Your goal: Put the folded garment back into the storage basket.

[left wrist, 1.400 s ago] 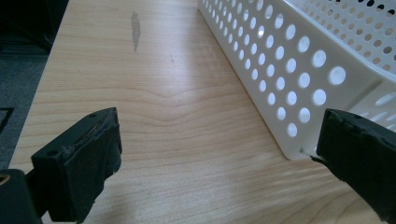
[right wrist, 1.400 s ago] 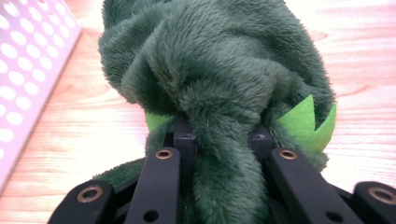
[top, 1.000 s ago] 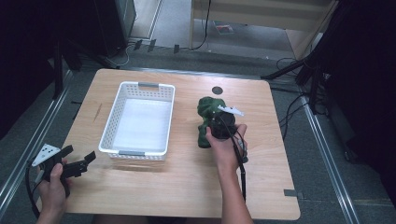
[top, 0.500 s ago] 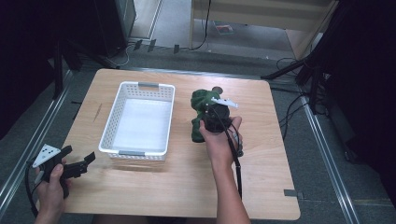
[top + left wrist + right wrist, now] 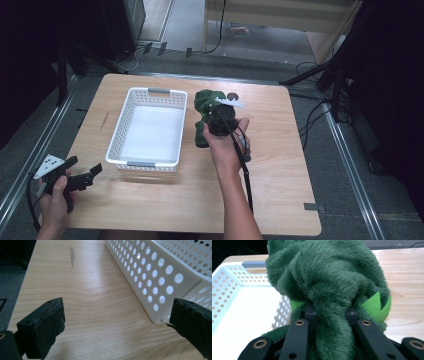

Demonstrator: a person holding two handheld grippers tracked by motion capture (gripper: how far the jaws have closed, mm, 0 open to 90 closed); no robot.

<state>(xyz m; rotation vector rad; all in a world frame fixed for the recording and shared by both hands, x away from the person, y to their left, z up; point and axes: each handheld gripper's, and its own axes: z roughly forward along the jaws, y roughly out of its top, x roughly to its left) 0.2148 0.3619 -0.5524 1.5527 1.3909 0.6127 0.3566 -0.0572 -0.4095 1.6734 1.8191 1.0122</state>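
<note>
The right gripper point(image 5: 216, 116) is clamped on the green plush toy point(image 5: 205, 107) at frame centre beside the empty white basket point(image 5: 120, 131), so placing apparently remains, while the left gripper point(image 5: 82, 176) waits with jaws apart, lower left.

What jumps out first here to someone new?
The green plush toy pinched in the right tongs, held beside the right rim of the empty white basket at mid-table. The left tongs wait open at the table's near-left corner, by the basket's corner.
</note>
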